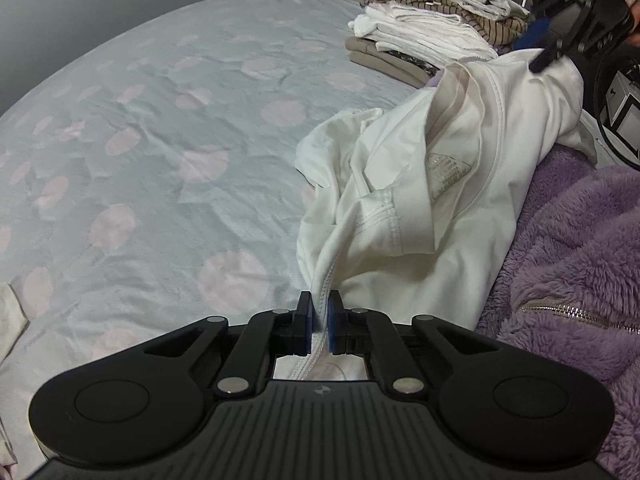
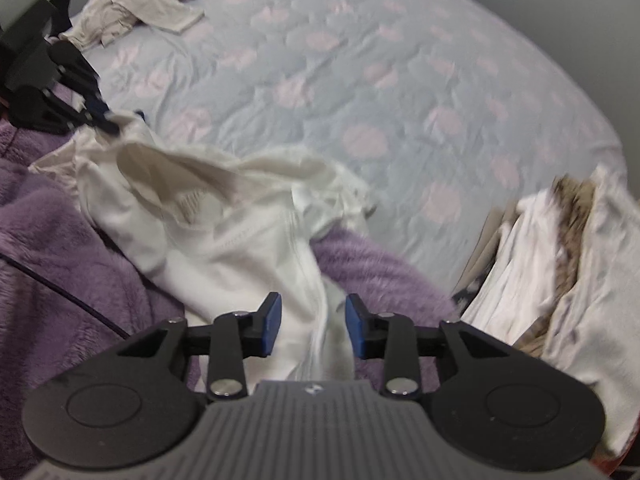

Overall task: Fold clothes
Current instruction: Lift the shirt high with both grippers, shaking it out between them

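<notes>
Left gripper (image 1: pixel 319 322): jaws pressed together on a stitched hem of the white cotton T-shirt (image 1: pixel 432 184). Right gripper (image 2: pixel 313 326): jaws spread wide, straddling the shirt's other end above the purple fleece jacket (image 2: pixel 68 240).

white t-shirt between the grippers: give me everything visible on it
The white t-shirt looks like soft knit cotton, crumpled and unfolded, strung between the two grippers. A stitched hem, a ribbed neckline and a triangular printed label inside the collar show. The left gripper is shut on a seamed edge. The right gripper is open, with cloth lying between its fingers. The shirt drapes partly over the purple fleece garment and partly over the dotted bedsheet.
</notes>
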A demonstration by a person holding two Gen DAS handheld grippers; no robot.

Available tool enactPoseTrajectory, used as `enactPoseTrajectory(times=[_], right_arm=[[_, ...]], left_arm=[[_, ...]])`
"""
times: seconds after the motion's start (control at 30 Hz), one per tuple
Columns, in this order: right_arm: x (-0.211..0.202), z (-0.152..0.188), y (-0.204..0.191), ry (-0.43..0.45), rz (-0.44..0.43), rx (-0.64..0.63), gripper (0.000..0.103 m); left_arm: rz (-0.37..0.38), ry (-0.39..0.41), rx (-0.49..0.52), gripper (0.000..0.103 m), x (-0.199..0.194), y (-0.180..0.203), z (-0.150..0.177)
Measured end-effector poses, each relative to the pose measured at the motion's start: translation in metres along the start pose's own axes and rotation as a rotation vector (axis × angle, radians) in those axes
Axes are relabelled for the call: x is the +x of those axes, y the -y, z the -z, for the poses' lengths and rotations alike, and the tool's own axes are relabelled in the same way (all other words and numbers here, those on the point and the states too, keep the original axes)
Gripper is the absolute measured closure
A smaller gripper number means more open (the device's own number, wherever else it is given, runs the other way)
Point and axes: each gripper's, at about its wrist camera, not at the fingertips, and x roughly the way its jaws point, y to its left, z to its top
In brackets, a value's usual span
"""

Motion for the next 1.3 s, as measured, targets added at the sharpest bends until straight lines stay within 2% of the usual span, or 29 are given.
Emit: enactPoseTrajectory(times=[0.03, 0.07, 0.13, 0.47, 0.57, 0.73, 1.13, 1.3], right_arm=[[0.004, 0.002, 0.001, -0.012, -0.004, 0.008, 0.097], [0.002, 0.002, 0.001, -0.004, 0.0, 0.01, 0.099], [-0.002, 0.002, 0.001, 0.017, 0.011, 0.014, 0.1], [-0.126, -0.08, -0.002, 0.562, 0.356, -0.082, 0.1], [-0.163, -0.104, -0.003, 0.724, 0.458, -0.11, 0.1], [-0.204, -0.108, -0.02, 0.868, 0.531, -0.118, 0.1], [-0.3, -0.108, -0.06, 1.215, 0.693, -0.131, 0.1], [-0.323, -0.095, -0.065, 1.288, 0.716, -0.133, 0.1]], left_arm=[[-0.005, 0.003, -0.001, 0.099, -0.002, 0.0, 0.0], [-0.033, 0.025, -0.005, 0.099, -0.013, -0.003, -0.005], [-0.101, 0.081, -0.016, 0.099, -0.041, -0.012, -0.017], [-0.443, 0.359, -0.068, 0.1, -0.18, -0.052, -0.078], [-0.583, 0.469, -0.058, 0.1, -0.243, -0.051, -0.096], [-0.744, 0.626, -0.037, 0.1, -0.324, -0.031, -0.112], [-0.854, 0.9, 0.026, 0.1, -0.413, 0.028, -0.118], [-0.892, 0.964, 0.063, 0.1, -0.43, 0.046, -0.123]])
